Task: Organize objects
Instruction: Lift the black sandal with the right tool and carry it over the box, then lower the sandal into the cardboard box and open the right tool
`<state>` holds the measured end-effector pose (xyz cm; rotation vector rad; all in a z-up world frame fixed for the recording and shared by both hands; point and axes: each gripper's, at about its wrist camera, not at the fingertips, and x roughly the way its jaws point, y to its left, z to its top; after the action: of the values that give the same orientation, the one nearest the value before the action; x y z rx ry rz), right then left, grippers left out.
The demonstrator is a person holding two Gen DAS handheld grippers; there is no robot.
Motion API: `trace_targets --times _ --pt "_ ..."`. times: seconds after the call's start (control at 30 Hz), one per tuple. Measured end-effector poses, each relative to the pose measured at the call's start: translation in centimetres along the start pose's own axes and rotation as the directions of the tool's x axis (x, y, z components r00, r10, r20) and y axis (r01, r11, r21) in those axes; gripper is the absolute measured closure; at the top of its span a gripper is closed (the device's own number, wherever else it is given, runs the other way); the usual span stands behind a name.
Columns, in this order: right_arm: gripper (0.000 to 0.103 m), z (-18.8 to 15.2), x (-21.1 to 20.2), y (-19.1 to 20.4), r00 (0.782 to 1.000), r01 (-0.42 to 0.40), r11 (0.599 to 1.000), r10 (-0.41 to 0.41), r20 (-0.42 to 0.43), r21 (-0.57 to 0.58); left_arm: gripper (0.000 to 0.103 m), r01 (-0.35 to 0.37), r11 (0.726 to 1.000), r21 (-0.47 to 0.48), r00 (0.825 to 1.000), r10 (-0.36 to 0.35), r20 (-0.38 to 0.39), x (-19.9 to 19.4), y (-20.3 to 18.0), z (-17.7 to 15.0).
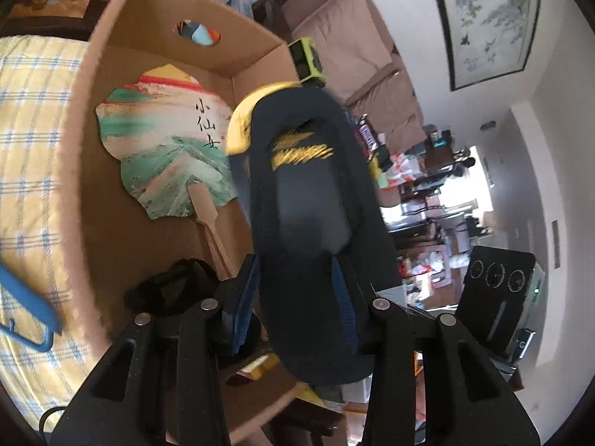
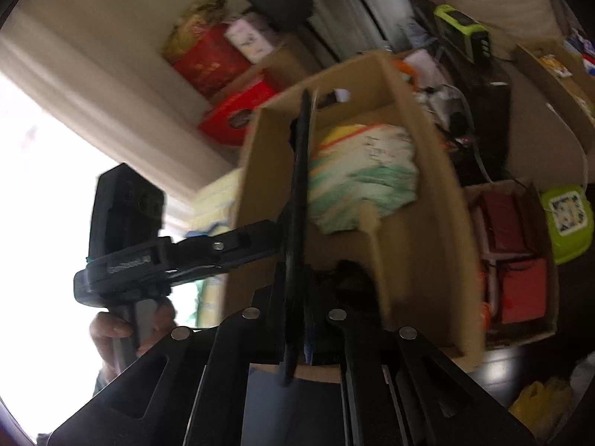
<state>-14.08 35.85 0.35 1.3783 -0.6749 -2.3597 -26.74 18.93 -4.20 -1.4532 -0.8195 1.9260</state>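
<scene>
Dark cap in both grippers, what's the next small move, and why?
Probably ease the dark cap down into the cardboard box, beside the painted fan. The left gripper and right gripper both clamp it just before the box's open mouth.

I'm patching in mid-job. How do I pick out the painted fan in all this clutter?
Find the big open brown cardboard box with an oval handle hole in its end wall. The flat paper hand fan with a scalloped edge lies on its floor, pale wooden handle pointing towards the camera. Only it carries green, red and yellow brushstrokes with black handwritten characters; the crumpled black item beside it is plain.
</scene>
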Motion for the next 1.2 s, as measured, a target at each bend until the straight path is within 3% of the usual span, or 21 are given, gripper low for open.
trace_targets --times 0.27,0.3,0.37,0.43,0.47,0.5,0.6,0.7,0.73,0.83,0.93,1.07,1.2 --pt "0.095 0.0 2.8 -3.9 0.995 0.091 0.995 -0.09 -0.038 0.035 0.067 -0.065 0.998 0.018 0.998 0.065 -0.004 0.6 0.3 0.0" --pt "0.094 0.0 2.9 -3.6 0.988 0.151 0.989 -0.151 -0.027 0.002 0.067 -0.075 0.997 0.027 0.997 0.075 -0.001 0.4 0.3 -0.1" --pt "0.091 0.0 3.3 -3.3 0.983 0.184 0.983 -0.184 -0.023 -0.013 0.067 -0.089 0.995 0.044 0.996 0.089 0.003 -0.1 0.2 -0.3" --pt "0.083 0.0 3.6 -2.5 0.95 0.31 0.948 -0.312 -0.006 -0.077 0.067 -0.107 0.992 0.068 0.994 0.106 0.011 -0.6 0.0 -0.6" --pt "0.08 -0.2 3.8 -1.9 0.924 0.38 0.918 -0.381 0.009 -0.118 0.067 -0.112 0.991 0.077 0.994 0.111 0.013 -0.7 -0.1 -0.7" --pt "0.08 -0.4 4.3 -1.2 0.885 0.462 0.871 -0.466 0.02 -0.165 0.067 -0.122 0.988 0.093 0.992 0.122 0.014 -1.0 -0.4 -1.0" --pt "0.073 -1.2 5.2 0.0 0.826 0.551 0.797 -0.563 0.028 -0.247 0.067 -0.144 0.98 0.136 0.99 0.144 0.014 -1.5 -1.2 -1.6" --pt "0.053 -1.8 5.6 1.3 0.781 0.608 0.732 -0.622 0.061 -0.308 0.066 -0.179 0.965 0.19 0.984 0.175 0.038 -2.6 -2.3 -2.3" --pt "0.052 -2.0 5.5 2.0 0.769 0.624 0.709 -0.631 0.098 -0.328 0.064 -0.196 0.958 0.209 0.981 0.19 0.05 -3.0 -2.7 -2.6" --pt "0.052 -1.9 5.2 2.5 0.788 0.603 0.726 -0.606 0.107 -0.331 0.06 -0.232 0.944 0.233 0.973 0.224 0.062 -4.1 -3.4 -3.1" --pt "0.05 -1.6 4.6 2.9 0.827 0.553 0.774 -0.555 0.091 -0.308 0.056 -0.27 0.927 0.259 0.963 0.258 0.078 -5.2 -4.0 -3.6" --pt "0.05 -1.7 4.3 4.1 0.835 0.544 0.785 -0.541 0.1 -0.295 0.052 -0.343 0.893 0.291 0.939 0.324 0.114 -6.5 -4.5 -4.3" --pt "0.047 -2.0 3.8 4.8 0.858 0.511 0.814 -0.502 0.106 -0.277 0.039 -0.349 0.89 0.292 0.937 0.329 0.117 -7.6 -4.3 -4.8"
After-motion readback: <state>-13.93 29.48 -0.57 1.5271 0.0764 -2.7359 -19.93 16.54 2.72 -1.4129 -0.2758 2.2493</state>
